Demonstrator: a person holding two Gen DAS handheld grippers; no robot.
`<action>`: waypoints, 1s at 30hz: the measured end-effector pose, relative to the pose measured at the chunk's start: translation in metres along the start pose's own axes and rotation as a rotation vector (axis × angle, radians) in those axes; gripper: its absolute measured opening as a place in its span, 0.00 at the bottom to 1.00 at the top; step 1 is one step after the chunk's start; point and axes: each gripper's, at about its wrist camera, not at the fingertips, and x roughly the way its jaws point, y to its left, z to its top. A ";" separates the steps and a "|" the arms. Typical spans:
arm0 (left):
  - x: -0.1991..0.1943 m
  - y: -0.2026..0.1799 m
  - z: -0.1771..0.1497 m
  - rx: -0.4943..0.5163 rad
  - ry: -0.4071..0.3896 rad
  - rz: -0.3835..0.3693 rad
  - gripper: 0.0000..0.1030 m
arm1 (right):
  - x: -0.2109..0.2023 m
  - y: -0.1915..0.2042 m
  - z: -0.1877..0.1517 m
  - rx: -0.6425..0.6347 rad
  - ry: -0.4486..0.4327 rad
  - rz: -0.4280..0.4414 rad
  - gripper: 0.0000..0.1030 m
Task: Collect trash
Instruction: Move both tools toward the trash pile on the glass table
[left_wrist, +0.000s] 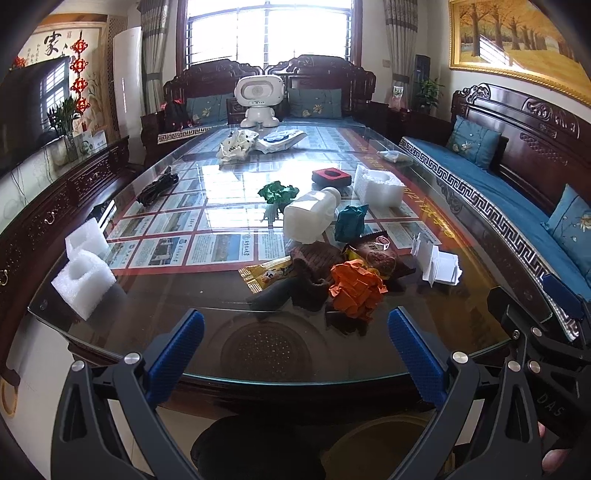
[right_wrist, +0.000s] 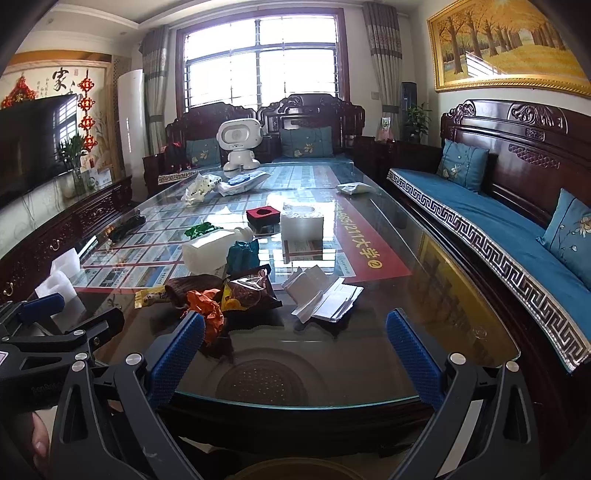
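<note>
Long glass-topped table (left_wrist: 155, 295) of dark wood across the middle of both views, printed sheets lying under the glass. Blue-cushioned wooden bench (left_wrist: 517, 206) along the right side, well apart from the trash. White robot-shaped toy (left_wrist: 258, 99) standing upright at the far end of the table.

Trash gathered in one loose group near the close end of the glass. White plastic bottle (left_wrist: 310, 214) lying on its side at the far edge of this group, with crumpled green paper (left_wrist: 277, 192) just behind it and crumpled teal paper (left_wrist: 349, 221) just beside it on the right. White foam block (left_wrist: 378, 186) and red box (left_wrist: 331, 176) a little farther back. Two more foam pieces (left_wrist: 83, 273) alone at the left edge of the table. Folded white papers (right_wrist: 325, 295) on the right of the group, lying flat. Brown snack bag (right_wrist: 251, 290) touching crumpled orange paper (right_wrist: 207, 306); yellow wrapper (right_wrist: 151, 295) and a brown knitted cloth (right_wrist: 192, 286) just left of them.

Left gripper (left_wrist: 295, 350) above the near table edge, blue pads (left_wrist: 177, 354) spread wide, holding nothing. Right gripper (right_wrist: 295, 350) the same: fingers wide apart, nothing between them, left pad close to the orange paper in its view.
</note>
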 end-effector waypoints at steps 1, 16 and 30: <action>0.001 0.000 0.000 -0.002 0.003 -0.004 0.96 | 0.000 0.000 0.000 -0.001 -0.001 -0.003 0.92; -0.005 -0.001 -0.002 0.003 -0.059 0.031 0.96 | 0.000 0.000 -0.001 0.013 -0.001 0.000 0.92; -0.002 0.008 -0.005 -0.085 -0.057 -0.058 0.96 | 0.003 -0.001 -0.002 0.029 0.004 -0.016 0.92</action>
